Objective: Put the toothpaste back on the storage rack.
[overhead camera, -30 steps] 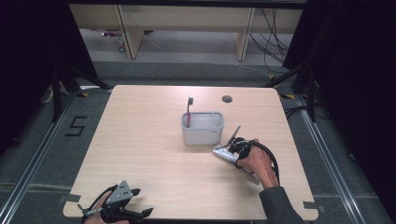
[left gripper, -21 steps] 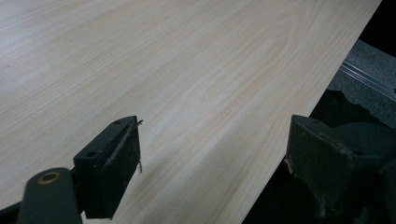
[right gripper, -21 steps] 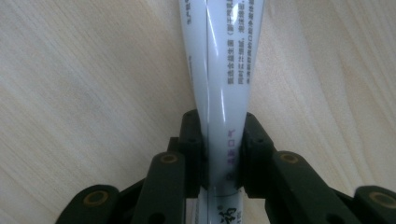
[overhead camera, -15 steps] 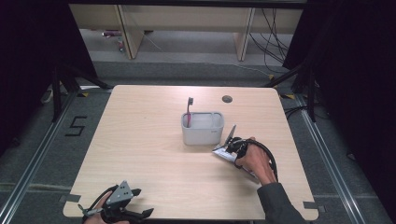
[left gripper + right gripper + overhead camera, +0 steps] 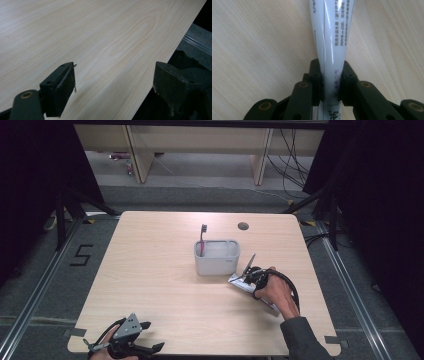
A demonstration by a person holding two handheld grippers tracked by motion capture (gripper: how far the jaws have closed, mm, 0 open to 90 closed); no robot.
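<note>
Table [image 5: 150,270]: one grey holder [image 5: 216,257], one toothbrush [image 5: 202,239] inside; one toothpaste tube [image 5: 332,37] clenched in right gripper [image 5: 331,82] jaws; left gripper [image 5: 112,87] jaws released, empty.

table [image 5: 165,285]: pale wood | on it: grey holder [image 5: 216,258], toothpaste tube [image 5: 332,37]

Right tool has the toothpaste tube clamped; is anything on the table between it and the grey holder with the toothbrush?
Nothing visible. The right tool grips the toothpaste tube just right of the grey holder, with bare table between them.
</note>
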